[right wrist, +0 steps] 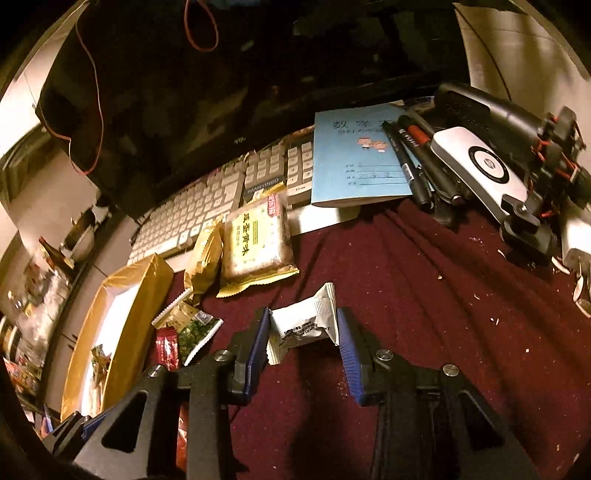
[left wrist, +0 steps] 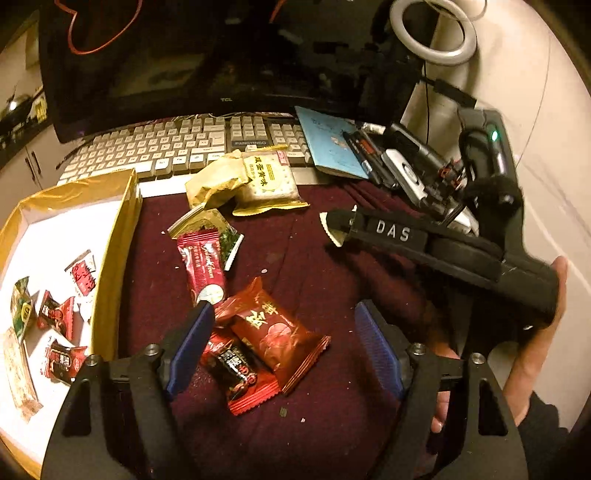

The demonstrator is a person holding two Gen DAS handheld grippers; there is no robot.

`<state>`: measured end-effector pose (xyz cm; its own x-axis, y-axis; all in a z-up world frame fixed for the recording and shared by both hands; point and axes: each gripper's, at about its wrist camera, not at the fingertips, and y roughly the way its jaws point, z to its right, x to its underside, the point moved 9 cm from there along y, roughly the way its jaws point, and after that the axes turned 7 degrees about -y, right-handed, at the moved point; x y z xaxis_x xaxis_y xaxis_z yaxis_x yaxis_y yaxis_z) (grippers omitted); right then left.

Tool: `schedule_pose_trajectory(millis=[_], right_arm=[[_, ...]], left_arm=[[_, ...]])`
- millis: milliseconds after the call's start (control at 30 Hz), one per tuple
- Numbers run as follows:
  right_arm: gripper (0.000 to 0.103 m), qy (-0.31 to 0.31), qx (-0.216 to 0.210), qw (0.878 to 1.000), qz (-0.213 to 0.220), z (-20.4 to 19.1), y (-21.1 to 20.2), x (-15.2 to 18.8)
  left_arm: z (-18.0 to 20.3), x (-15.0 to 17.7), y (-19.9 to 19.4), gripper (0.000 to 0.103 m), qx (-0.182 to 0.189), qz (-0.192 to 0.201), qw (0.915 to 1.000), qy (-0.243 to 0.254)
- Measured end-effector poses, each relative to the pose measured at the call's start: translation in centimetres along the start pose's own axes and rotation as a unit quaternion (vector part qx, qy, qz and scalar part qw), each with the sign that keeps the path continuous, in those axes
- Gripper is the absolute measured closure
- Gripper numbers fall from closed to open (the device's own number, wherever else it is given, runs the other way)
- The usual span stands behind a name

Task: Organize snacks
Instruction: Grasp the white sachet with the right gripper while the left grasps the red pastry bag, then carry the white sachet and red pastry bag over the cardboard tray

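Right gripper [right wrist: 303,341]: jaws clenched on a small white snack packet [right wrist: 303,325], blue pads pressing both of its ends. Packet is lifted off the maroon cloth [right wrist: 424,295] that covers the tabletop.

Left gripper [left wrist: 284,350]: jaws released, wide apart, nothing pinched. Between and just below the pads lie a red packet with a gold character [left wrist: 273,332] and a darker red-and-black packet [left wrist: 240,376], partly overlapping, both flat on the cloth.

In the left wrist view the right gripper, marked "DAS", crosses the right side, gripped by a hand [left wrist: 535,332].

Just beyond: a long red wrapper [left wrist: 203,269] and a green-and-white sachet [left wrist: 225,243], touching each other.

To the left: gold-walled box [left wrist: 114,258] with a white floor, several small red and green snacks already inside.

Farther: cracker pack in clear-and-yellow wrap [left wrist: 269,181], with a crumpled gold bag [left wrist: 214,184] beside it, both against the front edge of the keyboard [left wrist: 155,147].

Right of the keyboard: blue notebook [right wrist: 354,162] with marker pens [right wrist: 413,162] across it, then a silver-and-black device [right wrist: 480,166].

Rearmost: dark monitor [left wrist: 203,55]; ring light [left wrist: 432,33], upper right.
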<state>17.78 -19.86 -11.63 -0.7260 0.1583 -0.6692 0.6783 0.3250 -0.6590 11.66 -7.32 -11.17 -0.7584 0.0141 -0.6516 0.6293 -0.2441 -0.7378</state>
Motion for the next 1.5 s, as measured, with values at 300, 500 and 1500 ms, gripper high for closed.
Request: schedule_pose_trajectory(millis=[300, 500, 1500], right_arm=[[0.065, -0.003, 0.000, 1.000, -0.001, -0.2, 0.4, 0.2], [0.065, -0.010, -0.001, 1.000, -0.001, -0.4, 0.5, 0.2], [0.065, -0.123, -0.125, 0.985, 0.000, -17.1, -2.1, 1.1]], left_arm=[[-0.7, 1.4, 3.6, 0.049, -0.050, -0.033, 0.9982, 0.000], [-1.3, 1.0, 3.1, 0.071, -0.034, -0.015, 0.9991, -0.022], [-16.2, -2.5, -11.6, 0.072, -0.003, 0.139, 0.9634, -0.229]])
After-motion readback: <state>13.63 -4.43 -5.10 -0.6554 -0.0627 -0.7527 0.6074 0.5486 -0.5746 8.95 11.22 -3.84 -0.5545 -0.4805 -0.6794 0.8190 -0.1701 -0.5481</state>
